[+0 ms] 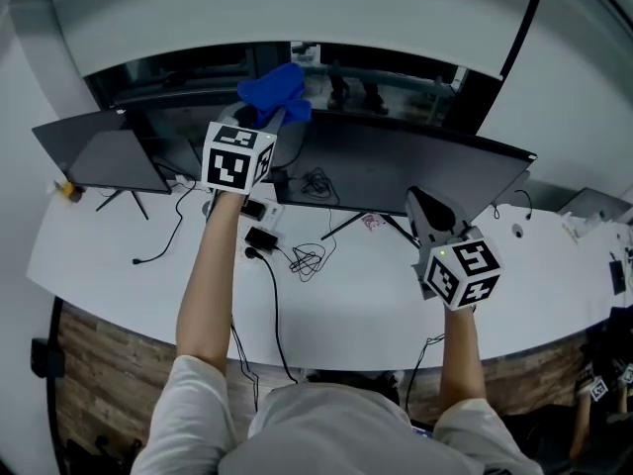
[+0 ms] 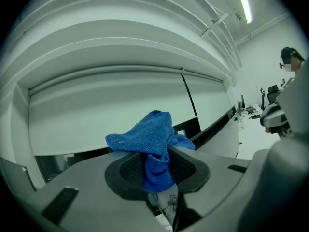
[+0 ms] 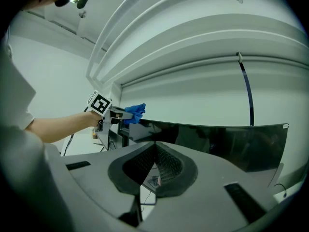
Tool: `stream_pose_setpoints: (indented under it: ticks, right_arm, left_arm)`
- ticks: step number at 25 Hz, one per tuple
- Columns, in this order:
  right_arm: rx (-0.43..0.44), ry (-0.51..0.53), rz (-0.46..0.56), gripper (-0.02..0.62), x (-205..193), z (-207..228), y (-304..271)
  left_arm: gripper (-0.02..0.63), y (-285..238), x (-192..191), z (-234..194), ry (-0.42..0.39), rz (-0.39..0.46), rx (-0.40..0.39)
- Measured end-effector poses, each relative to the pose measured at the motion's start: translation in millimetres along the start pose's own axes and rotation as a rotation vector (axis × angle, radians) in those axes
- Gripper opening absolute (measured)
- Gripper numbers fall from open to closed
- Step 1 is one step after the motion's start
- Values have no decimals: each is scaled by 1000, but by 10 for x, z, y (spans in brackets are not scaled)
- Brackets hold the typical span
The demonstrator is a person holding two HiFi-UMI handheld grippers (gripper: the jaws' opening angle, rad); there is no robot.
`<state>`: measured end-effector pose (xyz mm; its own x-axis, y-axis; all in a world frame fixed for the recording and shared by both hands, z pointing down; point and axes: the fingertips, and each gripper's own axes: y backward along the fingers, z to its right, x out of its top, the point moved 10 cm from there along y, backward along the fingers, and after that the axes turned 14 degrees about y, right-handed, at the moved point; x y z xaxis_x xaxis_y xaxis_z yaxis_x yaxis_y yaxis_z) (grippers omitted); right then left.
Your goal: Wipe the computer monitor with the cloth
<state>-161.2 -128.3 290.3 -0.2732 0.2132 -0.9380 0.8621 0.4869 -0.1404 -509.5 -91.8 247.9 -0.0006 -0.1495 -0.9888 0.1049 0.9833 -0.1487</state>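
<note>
A blue cloth [image 1: 275,92] is pinched in my left gripper [image 1: 265,117], held up at the top left edge of the wide dark monitor [image 1: 396,166]. In the left gripper view the cloth [image 2: 147,139] bunches up out of the shut jaws [image 2: 157,166], with the monitor's top edge [image 2: 212,129] running off to the right. My right gripper [image 1: 427,211] hovers over the desk in front of the monitor's right half, its pads pressed together on nothing [image 3: 155,161]. From there I see the screen [image 3: 217,141] and the cloth [image 3: 133,113] at its far left corner.
A smaller dark screen [image 1: 99,151] stands on the white desk [image 1: 376,305] at the left. Loose black cables [image 1: 307,257] and a power brick lie in front of the monitor's stand. A small orange object [image 1: 65,190] sits at the desk's left end.
</note>
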Motion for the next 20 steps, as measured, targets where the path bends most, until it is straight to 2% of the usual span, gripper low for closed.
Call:
stream_pose_setpoints:
  ticks: [9, 20]
  right_arm:
    - [-37, -13, -4, 14, 61, -141, -69]
    - [-26, -17, -65, 14, -193, -255, -171]
  left_arm:
    - [127, 120, -232, -390, -18, -29, 54]
    - [126, -38, -977, -420, 2, -132, -8]
